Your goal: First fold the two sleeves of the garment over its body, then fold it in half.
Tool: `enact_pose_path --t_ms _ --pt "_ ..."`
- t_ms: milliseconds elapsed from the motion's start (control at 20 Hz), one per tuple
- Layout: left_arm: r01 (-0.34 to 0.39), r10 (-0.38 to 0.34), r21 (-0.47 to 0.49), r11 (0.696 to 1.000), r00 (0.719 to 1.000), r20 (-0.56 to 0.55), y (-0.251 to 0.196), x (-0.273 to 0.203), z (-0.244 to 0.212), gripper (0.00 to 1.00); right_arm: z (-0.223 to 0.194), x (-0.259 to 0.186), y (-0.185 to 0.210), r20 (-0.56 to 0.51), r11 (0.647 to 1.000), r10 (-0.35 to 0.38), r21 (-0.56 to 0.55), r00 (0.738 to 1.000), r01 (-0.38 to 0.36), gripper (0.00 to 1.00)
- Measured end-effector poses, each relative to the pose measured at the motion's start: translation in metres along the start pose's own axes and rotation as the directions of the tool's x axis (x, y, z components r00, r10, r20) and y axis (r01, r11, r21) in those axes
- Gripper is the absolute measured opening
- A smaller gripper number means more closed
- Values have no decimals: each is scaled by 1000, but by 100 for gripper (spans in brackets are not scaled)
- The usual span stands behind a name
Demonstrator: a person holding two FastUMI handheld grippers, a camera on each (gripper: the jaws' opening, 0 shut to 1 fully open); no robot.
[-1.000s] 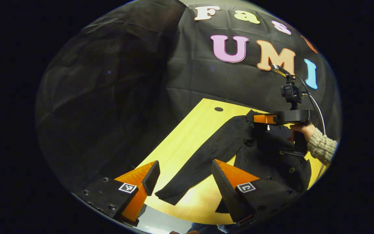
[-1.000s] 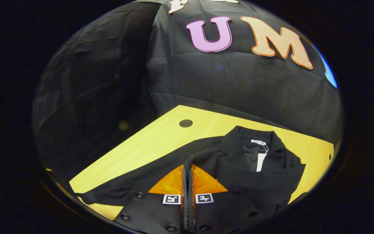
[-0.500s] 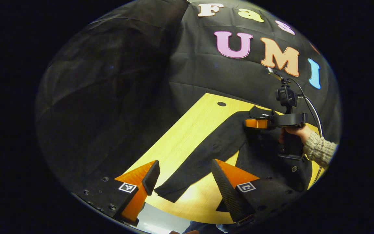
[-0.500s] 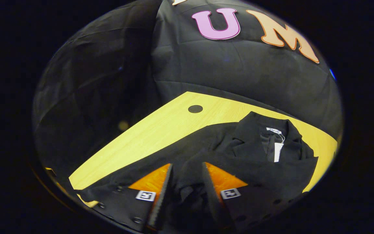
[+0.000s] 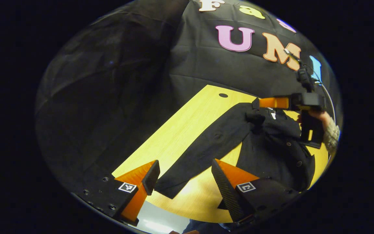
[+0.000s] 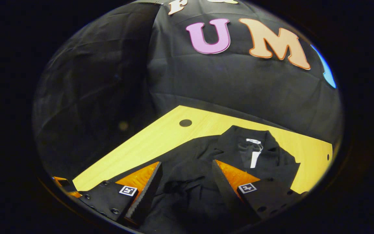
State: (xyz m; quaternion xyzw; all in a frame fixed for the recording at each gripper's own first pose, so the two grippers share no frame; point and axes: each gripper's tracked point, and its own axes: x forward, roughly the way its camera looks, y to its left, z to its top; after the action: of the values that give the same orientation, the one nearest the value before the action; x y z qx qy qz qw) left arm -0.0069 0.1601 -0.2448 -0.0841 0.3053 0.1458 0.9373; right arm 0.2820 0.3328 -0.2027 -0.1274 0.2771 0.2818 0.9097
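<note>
A black buttoned garment (image 5: pixel 271 152) lies flat on the wooden table (image 5: pixel 187 123), collar to the far side. Its one sleeve (image 5: pixel 203 152) stretches out toward me, and the cuff (image 5: pixel 170 187) rests on the table between the fingers of my open left gripper (image 5: pixel 183 174). My right gripper (image 5: pixel 265 103), held by a hand in a knitted sleeve (image 5: pixel 331 138), hovers over the collar area. In the right gripper view the right gripper (image 6: pixel 187 172) is open above the garment's chest (image 6: pixel 187 191). The other sleeve (image 6: pixel 281 170) lies folded across the body, below the collar's white tag (image 6: pixel 255 157).
A round hole (image 5: pixel 223 95) marks the table's far corner. The table's near edge (image 5: pixel 187 216) runs just under my left gripper. Black cloth walls stand behind and to the left of the table.
My right gripper has gone from shut to open, letting go of the cloth it pinched, and has lifted up and back from the garment. My left gripper has barely moved.
</note>
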Motion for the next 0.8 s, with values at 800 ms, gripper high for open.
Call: enact_pose_path --t_ms 800 --pt "-57 61 35 998 993 -106 28 31 -65 94 -24 -153 -113 80 944 -327 64 942 322 97"
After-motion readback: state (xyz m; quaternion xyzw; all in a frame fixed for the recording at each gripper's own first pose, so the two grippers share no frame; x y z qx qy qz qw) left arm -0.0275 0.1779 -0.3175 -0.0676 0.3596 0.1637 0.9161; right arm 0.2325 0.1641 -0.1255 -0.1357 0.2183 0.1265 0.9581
